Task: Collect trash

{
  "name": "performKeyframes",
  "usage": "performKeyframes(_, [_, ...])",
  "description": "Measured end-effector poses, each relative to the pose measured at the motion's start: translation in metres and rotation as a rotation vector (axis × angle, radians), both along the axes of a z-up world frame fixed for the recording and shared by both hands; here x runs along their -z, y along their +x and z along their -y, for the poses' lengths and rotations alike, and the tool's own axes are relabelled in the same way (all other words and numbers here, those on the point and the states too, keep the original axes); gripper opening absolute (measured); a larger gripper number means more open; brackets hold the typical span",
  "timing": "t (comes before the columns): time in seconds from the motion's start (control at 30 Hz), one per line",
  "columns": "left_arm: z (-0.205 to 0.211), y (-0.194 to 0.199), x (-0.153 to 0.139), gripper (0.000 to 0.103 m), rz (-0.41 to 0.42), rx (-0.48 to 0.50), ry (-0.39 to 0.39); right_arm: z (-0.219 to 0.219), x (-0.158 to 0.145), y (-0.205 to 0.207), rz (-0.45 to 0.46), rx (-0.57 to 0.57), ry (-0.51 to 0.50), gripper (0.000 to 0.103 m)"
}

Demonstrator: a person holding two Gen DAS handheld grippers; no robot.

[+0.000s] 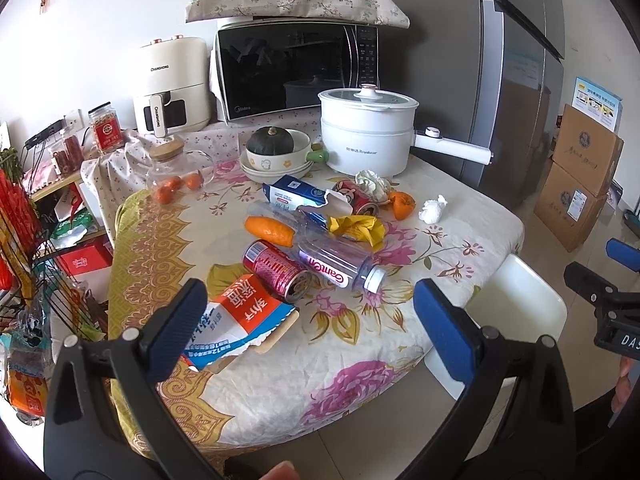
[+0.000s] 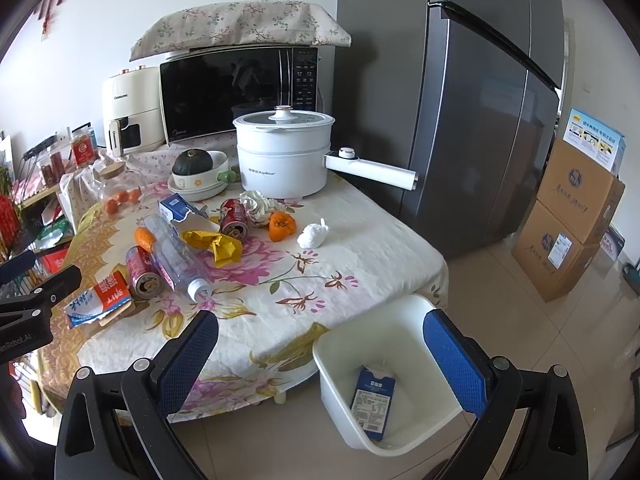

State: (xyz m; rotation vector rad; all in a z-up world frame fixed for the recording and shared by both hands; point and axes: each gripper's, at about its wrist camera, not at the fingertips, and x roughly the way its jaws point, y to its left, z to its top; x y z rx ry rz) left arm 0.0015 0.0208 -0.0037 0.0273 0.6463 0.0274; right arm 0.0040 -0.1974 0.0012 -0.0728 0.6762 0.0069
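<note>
The left gripper (image 1: 308, 320) hangs spread and empty over a torn orange-and-blue carton (image 1: 240, 322) at the floral tablecloth's (image 1: 352, 364) near edge. The right gripper (image 2: 320, 354) is likewise spread, empty, above the white plastic bin (image 2: 352, 340) holding a flat blue carton (image 2: 374, 404). A clear ribbed water bottle (image 1: 336, 260) lies on its side, white cap pointing toward the bin, beside a red can (image 1: 278, 270)

Each gripper has a black plastic frame shaped like two curved arms, joined with round silver screws. The left gripper (image 1: 312, 320) and the right gripper (image 2: 320, 360) both end in flat fingers covered by blue textured pads (image 1: 444, 332). White lettering marks the black body of each gripper.
</note>
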Motion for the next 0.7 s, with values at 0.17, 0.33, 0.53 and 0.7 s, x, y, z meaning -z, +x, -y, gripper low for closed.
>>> performKeyframes(0.17, [-0.0015,-0.0002,-0.0003,0.102,0.004,-0.004,-0.001,0.0002,0.0004,0.0008,0.001,0.001,0.001,0.103])
performKeyframes(0.33, [-0.0019,-0.0006,-0.0013,0.102,0.007,-0.004,-0.004,0.0002,0.0006,0.0000,0.002,0.000,0.001,0.103])
performKeyframes(0.53, [-0.0020,-0.0015,-0.0023,0.102,0.008,-0.004,-0.005,0.0001,0.0005,0.0009,0.002,0.000,0.000,0.103])
performKeyframes(0.7, [-0.0031,-0.0012,-0.0032,0.102,0.011,-0.006,-0.010,-0.0006,0.0006,0.0004,0.002,0.001,0.000,0.103])
